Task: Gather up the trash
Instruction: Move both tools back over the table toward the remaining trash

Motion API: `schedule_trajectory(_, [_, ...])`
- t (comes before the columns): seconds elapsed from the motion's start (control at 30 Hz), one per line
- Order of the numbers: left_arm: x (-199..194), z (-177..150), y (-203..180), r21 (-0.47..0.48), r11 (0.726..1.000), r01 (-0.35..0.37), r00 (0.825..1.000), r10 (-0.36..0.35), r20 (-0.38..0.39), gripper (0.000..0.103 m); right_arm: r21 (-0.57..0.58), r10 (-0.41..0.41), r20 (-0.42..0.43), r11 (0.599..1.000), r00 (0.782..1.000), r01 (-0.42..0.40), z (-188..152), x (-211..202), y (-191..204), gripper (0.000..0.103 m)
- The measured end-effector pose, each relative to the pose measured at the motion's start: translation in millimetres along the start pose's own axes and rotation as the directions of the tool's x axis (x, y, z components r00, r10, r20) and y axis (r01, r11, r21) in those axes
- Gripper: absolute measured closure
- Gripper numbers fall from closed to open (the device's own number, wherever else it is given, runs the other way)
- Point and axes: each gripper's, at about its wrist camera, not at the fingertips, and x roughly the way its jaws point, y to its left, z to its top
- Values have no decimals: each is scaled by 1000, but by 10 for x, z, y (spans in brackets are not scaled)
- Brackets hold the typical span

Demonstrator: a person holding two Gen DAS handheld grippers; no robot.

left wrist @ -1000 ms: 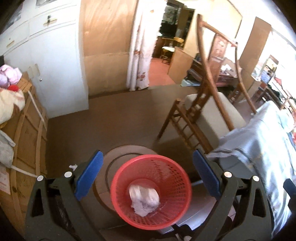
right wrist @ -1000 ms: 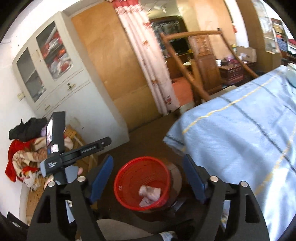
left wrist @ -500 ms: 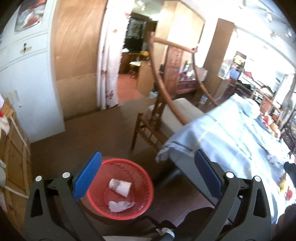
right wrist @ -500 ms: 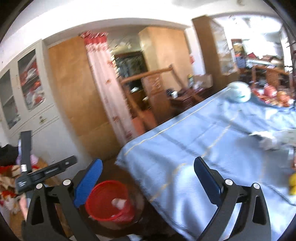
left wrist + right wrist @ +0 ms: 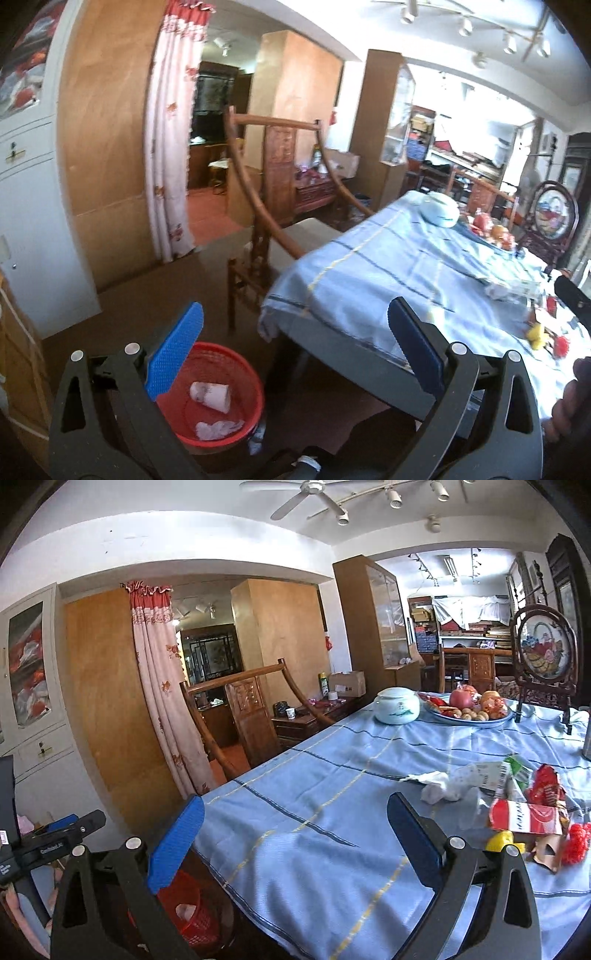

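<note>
A red mesh basket (image 5: 236, 373) stands on the floor beside the table and holds a paper cup (image 5: 210, 396) and a crumpled tissue (image 5: 218, 429). My left gripper (image 5: 295, 354) is open and empty above the basket and the table corner. My right gripper (image 5: 295, 840) is open and empty over the blue tablecloth (image 5: 314, 786). On the cloth to its right lies trash: a crumpled white tissue (image 5: 437, 784), a torn wrapper (image 5: 487, 775), a red packet (image 5: 524, 818), a yellow piece (image 5: 504, 842). The basket (image 5: 192, 915) shows low behind the right gripper's left finger.
A wooden chair (image 5: 266, 229) stands at the table's far side. On the table sit a white lidded jar (image 5: 396, 705), a fruit plate (image 5: 508, 714) and a framed round screen (image 5: 543, 653). White cabinets (image 5: 26, 184) and a curtain (image 5: 170, 147) line the wall.
Both grippers rose and swung right, away from the basket toward the table. The right gripper's jaws widened. A paper cup now lies in the basket with the tissue.
</note>
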Motion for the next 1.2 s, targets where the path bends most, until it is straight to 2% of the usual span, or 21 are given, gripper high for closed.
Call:
schedule_trajectory(0.27, [132,-80,-264,65,998,3,999,-1,-33,7,24,-80,-30,996,996,81,-49,-115,-369,6])
schedule_trajectory(0.6, [440,-203,-919,201,978,48,996,-31,-86,7,180,-140,-122,970,983,160,-27,-9,-1117,6])
schedule_trajectory(0.7, [528,-232,-1062,226,970,88,992,-64,-110,7,237,-159,-123,954,980,185,-40,-75,-1348,6])
schedule_trajectory(0.87, [777,-284,-1278,229,961,157,977,-117,-179,7,284,-234,-93,925,968,251,-152,-284,-1642,5])
schedule_trajectory(0.97, [954,-322,-1435,186,960,208,956,-160,-245,7,288,-286,-114,907,951,307,-249,-313,-1821,5])
schedule_trajectory(1.03, [994,-355,-1534,163,955,247,944,-199,-264,7,307,-276,-156,899,948,313,-294,-256,-1964,5])
schedule_trajectory(1.2, [1010,-442,-1714,183,945,273,939,-220,-265,7,340,-259,-213,885,942,320,-322,-176,-2151,5])
